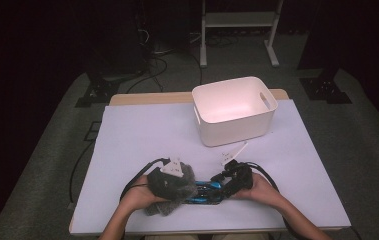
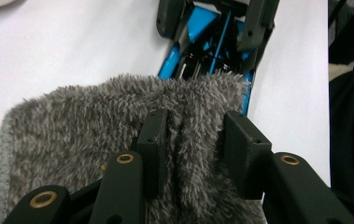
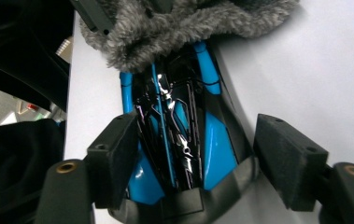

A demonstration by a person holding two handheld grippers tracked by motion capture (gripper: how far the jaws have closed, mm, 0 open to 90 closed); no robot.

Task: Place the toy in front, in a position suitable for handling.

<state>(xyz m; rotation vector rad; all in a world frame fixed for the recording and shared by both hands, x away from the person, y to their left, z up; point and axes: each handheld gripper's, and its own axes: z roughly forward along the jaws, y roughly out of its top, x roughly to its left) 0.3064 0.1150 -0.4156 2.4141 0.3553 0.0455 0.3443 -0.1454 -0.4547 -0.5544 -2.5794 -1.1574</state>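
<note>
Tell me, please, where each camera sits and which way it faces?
High view: above the near table edge, looking forward and down; forearms, left tongs and right tongs show.
Left gripper view: on the left tongs, looking along its jaws at the grey cloth.
Right gripper view: on the right tongs, over the blue toy car.
All share cloth and car.

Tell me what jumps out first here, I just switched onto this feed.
The grey fluffy cloth at the near edge of the table, bunched over the left end of a blue and black toy car, catches the eye first. The left gripper pinches a fold of that cloth, while the right gripper straddles the car's other end with its jaws apart. Behind them stands an empty white bin.
</note>
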